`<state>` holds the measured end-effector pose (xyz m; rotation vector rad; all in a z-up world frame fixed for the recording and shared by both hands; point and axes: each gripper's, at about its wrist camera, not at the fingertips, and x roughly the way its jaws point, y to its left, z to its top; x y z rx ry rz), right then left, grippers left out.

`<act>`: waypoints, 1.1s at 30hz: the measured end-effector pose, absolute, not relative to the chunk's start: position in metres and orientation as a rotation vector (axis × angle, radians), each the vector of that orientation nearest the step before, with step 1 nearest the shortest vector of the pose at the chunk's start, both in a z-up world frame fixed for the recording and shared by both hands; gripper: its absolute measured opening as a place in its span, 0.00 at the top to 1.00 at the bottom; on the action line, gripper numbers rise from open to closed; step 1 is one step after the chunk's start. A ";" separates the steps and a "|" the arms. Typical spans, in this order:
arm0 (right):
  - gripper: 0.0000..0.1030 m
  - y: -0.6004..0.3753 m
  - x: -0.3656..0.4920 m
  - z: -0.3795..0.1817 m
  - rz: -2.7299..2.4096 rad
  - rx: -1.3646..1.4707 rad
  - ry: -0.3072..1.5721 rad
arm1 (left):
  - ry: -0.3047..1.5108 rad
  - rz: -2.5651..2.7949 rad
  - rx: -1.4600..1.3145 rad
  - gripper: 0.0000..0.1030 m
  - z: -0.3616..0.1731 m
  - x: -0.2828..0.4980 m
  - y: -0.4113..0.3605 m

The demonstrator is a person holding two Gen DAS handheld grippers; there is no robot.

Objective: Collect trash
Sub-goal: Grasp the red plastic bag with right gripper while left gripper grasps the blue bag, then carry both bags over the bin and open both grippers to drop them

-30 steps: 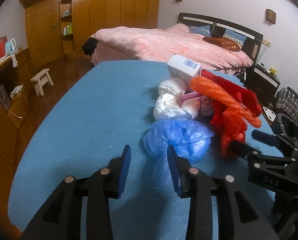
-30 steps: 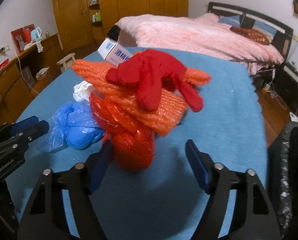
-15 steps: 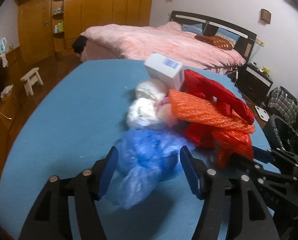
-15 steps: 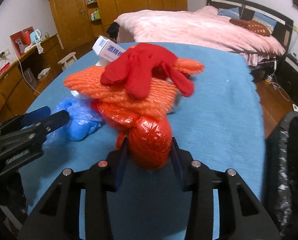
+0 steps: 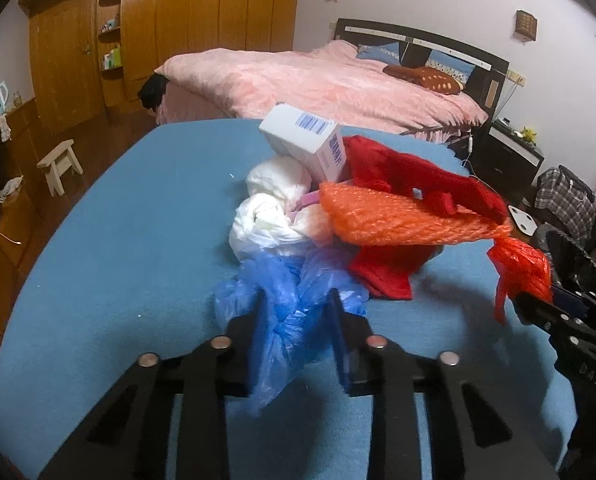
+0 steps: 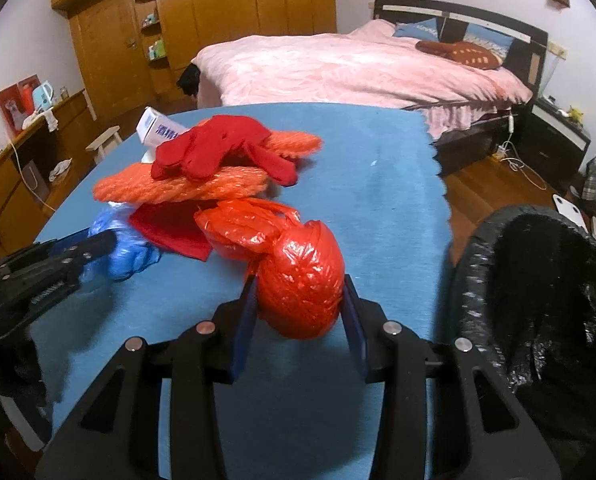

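A trash pile lies on the blue table [image 5: 130,216]: a blue plastic bag [image 5: 290,292], white bags [image 5: 266,220], orange bubble wrap [image 5: 393,216], red cloth [image 5: 413,180] and a white box [image 5: 305,140]. My left gripper [image 5: 296,320] is shut on the blue bag. My right gripper [image 6: 298,300] is shut on a red plastic bag [image 6: 298,276] and holds it off the pile, near the table's right edge. The red bag also shows in the left wrist view [image 5: 521,272].
A bin lined with a black bag [image 6: 537,280] stands on the floor just right of the table. A pink bed [image 5: 329,80] is behind, a wooden wardrobe [image 5: 202,24] beyond, and a small stool [image 5: 60,164] stands at left.
My left gripper moved in and closed on the blue bag. My right gripper closed on the red bag and pulled it right, away from the pile toward the bin.
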<state>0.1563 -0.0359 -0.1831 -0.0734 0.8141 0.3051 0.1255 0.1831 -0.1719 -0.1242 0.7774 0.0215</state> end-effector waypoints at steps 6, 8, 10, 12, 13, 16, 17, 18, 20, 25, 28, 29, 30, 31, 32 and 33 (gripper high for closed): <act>0.62 -0.057 0.147 -0.179 0.292 -0.052 0.813 | 0.787 -0.010 -0.148 0.97 -0.165 0.109 0.181; 0.62 -0.061 0.145 -0.178 0.288 -0.048 0.813 | 0.792 -0.012 -0.140 0.97 -0.166 0.103 0.178; 0.62 -0.064 0.144 -0.177 0.283 -0.041 0.814 | 0.800 -0.013 -0.144 0.98 -0.167 0.102 0.176; 0.62 -0.067 0.143 -0.175 0.280 -0.032 0.812 | 0.801 -0.012 -0.147 0.99 -0.166 0.099 0.174; 0.62 -0.068 0.143 -0.173 0.279 -0.028 0.808 | 0.797 -0.013 -0.151 0.99 -0.164 0.099 0.173; 0.62 -0.072 0.141 -0.166 0.277 -0.018 0.790 | 0.767 -0.028 -0.157 0.99 -0.150 0.095 0.169; 0.62 -0.073 0.141 -0.162 0.277 -0.015 0.785 | 0.752 -0.037 -0.154 0.99 -0.143 0.094 0.167; 0.62 -0.075 0.141 -0.159 0.276 -0.010 0.778 | 0.742 -0.044 -0.154 0.99 -0.138 0.092 0.166; 0.62 -0.080 0.140 -0.151 0.273 -0.002 0.761 | 0.715 -0.065 -0.153 0.99 -0.123 0.088 0.161; 0.62 -0.096 0.136 -0.133 0.254 0.010 0.717 | 0.675 -0.126 -0.138 0.99 -0.099 0.078 0.142; 0.62 -0.112 0.133 -0.123 0.223 0.027 0.693 | 0.657 -0.172 -0.123 0.99 -0.085 0.080 0.121; 0.62 -0.117 0.133 -0.120 0.214 0.032 0.688 | 0.651 -0.185 -0.118 0.99 -0.082 0.082 0.115; 0.62 -0.125 0.131 -0.116 0.198 0.035 0.681 | 0.642 -0.205 -0.111 0.99 -0.078 0.084 0.107; 0.62 -0.132 0.130 -0.114 0.183 0.035 0.676 | 0.634 -0.226 -0.106 0.99 -0.075 0.086 0.098; 0.62 -0.138 0.127 -0.113 0.171 0.036 0.672 | 0.630 -0.242 -0.104 0.99 -0.073 0.088 0.092; 0.62 -0.147 0.125 -0.111 0.154 0.040 0.669 | 0.626 -0.274 -0.100 0.99 -0.070 0.092 0.079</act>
